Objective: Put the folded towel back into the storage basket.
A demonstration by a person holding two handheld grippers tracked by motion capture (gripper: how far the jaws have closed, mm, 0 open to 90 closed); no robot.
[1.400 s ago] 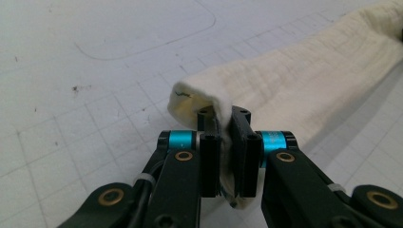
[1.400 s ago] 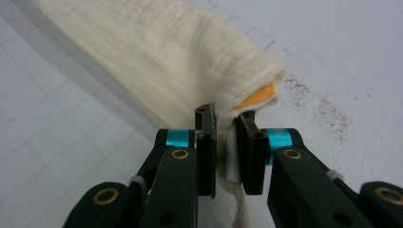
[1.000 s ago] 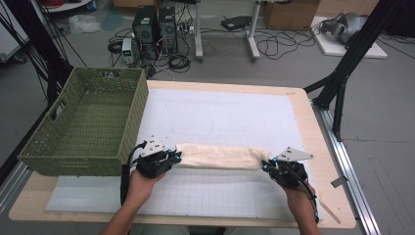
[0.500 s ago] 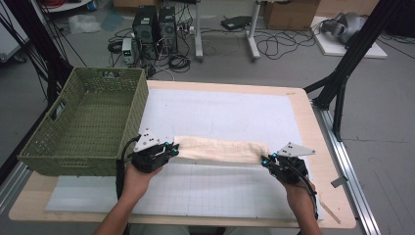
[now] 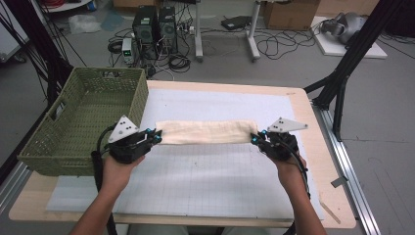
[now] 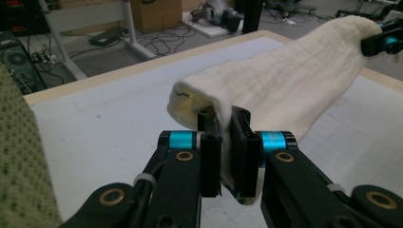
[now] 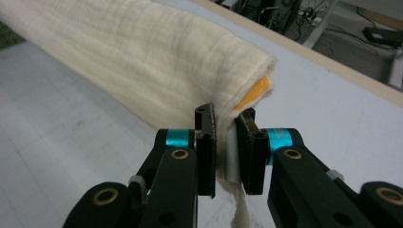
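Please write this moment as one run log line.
left gripper: shut on cloth end | right gripper: shut on other end | cream cloth: folded, stretched between them | green basket: left

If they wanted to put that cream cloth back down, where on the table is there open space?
Open space lies on the white gridded mat between the two forearms, and on the mat beyond the cream cloth toward the table's far edge. The left side is crowded: the green basket sits there, close beside the left gripper. The right gripper clamps the cloth's other end near the mat's right edge.

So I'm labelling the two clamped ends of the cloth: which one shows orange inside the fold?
The end in the right gripper: the cream cloth shows orange there; the left gripper end is plain cream.
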